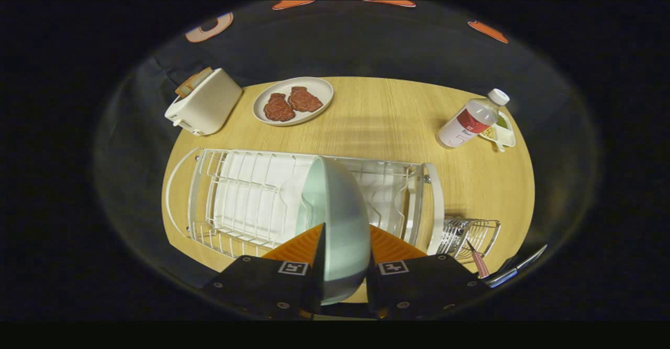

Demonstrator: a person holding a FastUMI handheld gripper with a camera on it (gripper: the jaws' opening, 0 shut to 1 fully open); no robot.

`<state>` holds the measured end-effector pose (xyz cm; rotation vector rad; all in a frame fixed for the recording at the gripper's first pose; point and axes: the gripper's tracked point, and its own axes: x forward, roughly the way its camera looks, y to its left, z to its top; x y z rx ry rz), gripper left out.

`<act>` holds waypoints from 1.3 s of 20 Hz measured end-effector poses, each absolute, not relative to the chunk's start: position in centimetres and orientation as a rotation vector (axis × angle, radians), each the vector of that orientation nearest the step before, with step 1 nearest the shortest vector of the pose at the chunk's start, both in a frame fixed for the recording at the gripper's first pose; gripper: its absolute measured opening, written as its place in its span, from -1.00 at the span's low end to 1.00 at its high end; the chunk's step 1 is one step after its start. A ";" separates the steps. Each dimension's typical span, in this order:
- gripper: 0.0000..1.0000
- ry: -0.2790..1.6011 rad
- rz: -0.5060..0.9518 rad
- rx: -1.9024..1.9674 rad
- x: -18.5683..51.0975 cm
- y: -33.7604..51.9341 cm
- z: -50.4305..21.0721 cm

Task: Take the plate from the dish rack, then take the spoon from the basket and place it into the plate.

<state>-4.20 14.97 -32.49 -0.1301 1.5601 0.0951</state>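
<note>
A pale green plate [337, 218] stands on edge between my fingers, over the white wire dish rack [251, 197]. My gripper [343, 244] is shut on the plate, one finger pressing each face. Right of the rack hangs a small wire basket [468, 234] with a pink-handled utensil [477, 262] sticking out; a shiny metal handle [518, 268] lies just past it. Which of these is the spoon I cannot tell. The plate's lower rim is hidden behind my fingers.
On the round wooden table [387, 124], beyond the rack, are a white toaster [204, 103] with bread, a white plate with two meat pieces [293, 100], a bottle [471, 119] and a small white dish [502, 132].
</note>
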 end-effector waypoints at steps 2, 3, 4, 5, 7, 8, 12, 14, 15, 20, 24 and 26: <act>-0.39 1.549 0.051 -0.147 -3.8 14.7 -32.1; -0.40 1.542 0.034 -0.151 -3.7 14.7 -31.8; -0.42 1.531 0.017 -0.160 -3.3 14.6 -31.4; -0.42 1.515 -0.001 -0.178 -3.0 14.4 -31.1; -0.43 1.484 -0.021 -0.244 -2.4 13.8 -30.0; -0.44 1.473 -0.018 -0.264 -2.1 13.8 -29.5; -0.44 1.454 -0.015 -0.237 -2.6 14.7 -27.8; -0.44 1.438 -0.015 -0.225 -2.9 14.4 -26.6; -0.44 1.425 -0.018 -0.230 -3.2 14.0 -26.0; -0.44 1.373 -0.034 -0.166 -4.8 12.2 -22.2; -0.44 1.355 -0.054 -0.140 -6.7 9.3 -20.8; -0.44 1.355 -0.046 -0.100 -8.0 8.5 -20.6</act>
